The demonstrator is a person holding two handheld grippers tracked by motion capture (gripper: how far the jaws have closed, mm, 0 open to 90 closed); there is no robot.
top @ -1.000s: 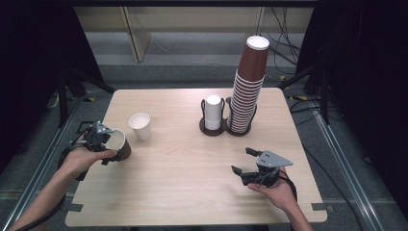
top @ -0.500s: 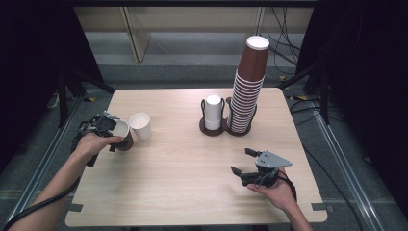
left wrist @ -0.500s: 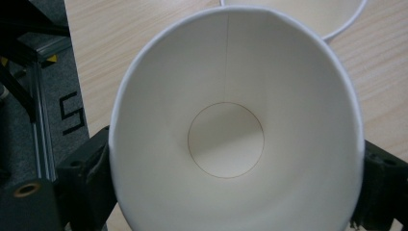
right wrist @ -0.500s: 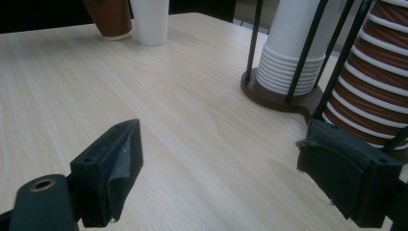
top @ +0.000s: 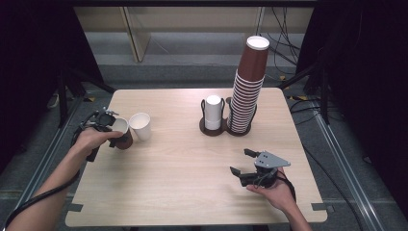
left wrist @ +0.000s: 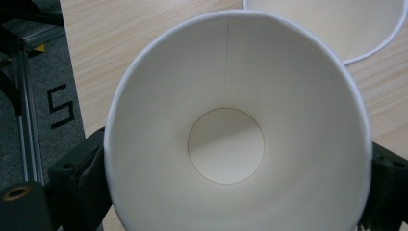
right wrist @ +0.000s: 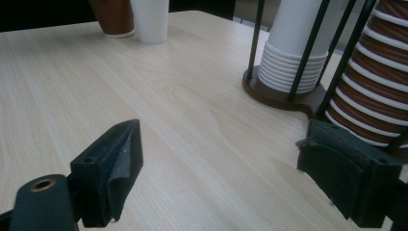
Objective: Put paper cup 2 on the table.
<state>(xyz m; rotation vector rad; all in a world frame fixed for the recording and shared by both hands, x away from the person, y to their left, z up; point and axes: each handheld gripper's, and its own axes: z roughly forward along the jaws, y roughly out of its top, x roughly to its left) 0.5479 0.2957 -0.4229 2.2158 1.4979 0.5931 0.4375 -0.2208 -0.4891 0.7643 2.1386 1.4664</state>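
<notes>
Pale wood table [top: 192,159] under a dark room, cables trailing over the grey floor behind it.

Left side: left gripper [top: 111,126] sits at the table's left edge, its jaws on either flank of a brown cup [top: 121,135] with a white inside. Left gripper view looks straight down into that cup [left wrist: 231,144]; the black jaws stand at both sides of the rim. Jaws have just been opening with the cup between them; whether the pads press on the cup wall I cannot tell. Cup stands upright on the table, bottom down.

White cup [top: 140,126] stands upright just beside the brown cup, on its right; touching or not, cannot tell. Its rim shows at the top corner of the left gripper view [left wrist: 337,29].

Centre back: dark holder [top: 214,130] with two stacks, a short stack of white cups [top: 213,111] and beside it a tall stack of brown cups [top: 248,86].

Right side: right gripper [top: 244,162] held low over the near right part of the table, jaws spread wide, nothing between them, well apart from the holder.
</notes>
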